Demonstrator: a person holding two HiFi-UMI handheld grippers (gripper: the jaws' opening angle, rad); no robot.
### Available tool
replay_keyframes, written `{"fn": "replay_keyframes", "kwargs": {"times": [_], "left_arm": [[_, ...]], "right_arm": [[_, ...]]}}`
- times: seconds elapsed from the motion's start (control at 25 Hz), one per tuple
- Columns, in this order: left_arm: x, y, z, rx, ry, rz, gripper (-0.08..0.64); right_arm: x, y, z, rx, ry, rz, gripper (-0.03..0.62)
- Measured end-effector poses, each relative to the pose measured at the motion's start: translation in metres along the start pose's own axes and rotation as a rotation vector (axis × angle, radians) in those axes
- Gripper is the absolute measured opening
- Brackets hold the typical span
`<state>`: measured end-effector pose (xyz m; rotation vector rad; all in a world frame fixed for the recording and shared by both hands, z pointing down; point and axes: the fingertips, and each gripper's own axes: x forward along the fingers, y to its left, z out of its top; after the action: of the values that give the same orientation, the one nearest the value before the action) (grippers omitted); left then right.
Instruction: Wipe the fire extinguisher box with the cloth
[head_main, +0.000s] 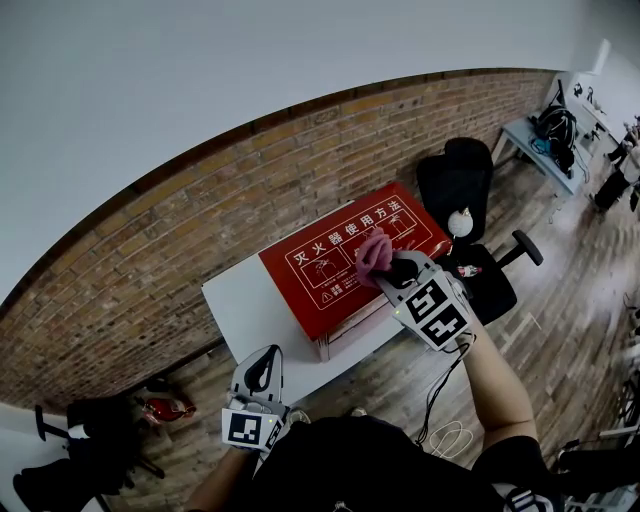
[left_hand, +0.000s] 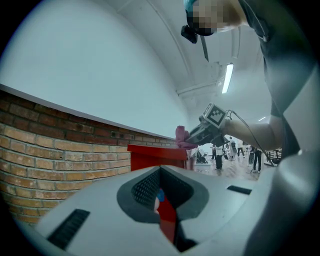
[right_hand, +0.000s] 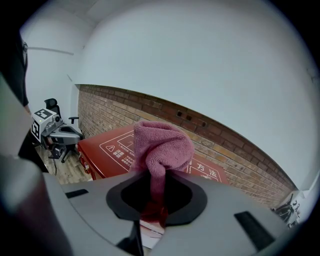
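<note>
The red fire extinguisher box (head_main: 330, 270) lies flat on a white table (head_main: 240, 300) against the brick wall, with white printed instructions on its top face. My right gripper (head_main: 392, 270) hovers over the box's right part, shut on a bunched pink cloth (head_main: 373, 254). In the right gripper view the cloth (right_hand: 162, 145) sticks up out of the gripper (right_hand: 157, 197), with the box (right_hand: 112, 147) beyond. My left gripper (head_main: 262, 372) hangs at the table's near edge, left of the box, shut and holding nothing. Its own view shows the box (left_hand: 157, 156) side on and the cloth (left_hand: 181, 137).
A brick wall (head_main: 200, 220) runs behind the table. A black office chair (head_main: 462, 180) with a white object (head_main: 460, 222) on it stands right of the box. A desk (head_main: 535, 140) is at the far right. A red item (head_main: 165, 408) lies on the wooden floor, lower left.
</note>
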<state>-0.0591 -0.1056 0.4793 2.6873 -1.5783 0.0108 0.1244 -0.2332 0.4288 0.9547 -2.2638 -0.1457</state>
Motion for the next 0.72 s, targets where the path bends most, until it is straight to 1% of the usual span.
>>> {"fn": "replay_keyframes", "kwargs": {"times": [0.16,0.56,0.72], "left_arm": [[0.001,-0.004,0.000,0.002,0.002,0.004,0.044],[0.004,-0.016,-0.002,0.006,0.008,0.008,0.044],[0.006,-0.019,-0.002,0.004,0.011,0.014,0.044]], "right_arm": [[-0.001,-0.007,-0.005,0.002,0.002,-0.008,0.063],[-0.009,-0.037,-0.023,0.021,0.007,-0.061,0.063],[-0.012,-0.055,-0.032,0.023,0.020,-0.096,0.063]]}}
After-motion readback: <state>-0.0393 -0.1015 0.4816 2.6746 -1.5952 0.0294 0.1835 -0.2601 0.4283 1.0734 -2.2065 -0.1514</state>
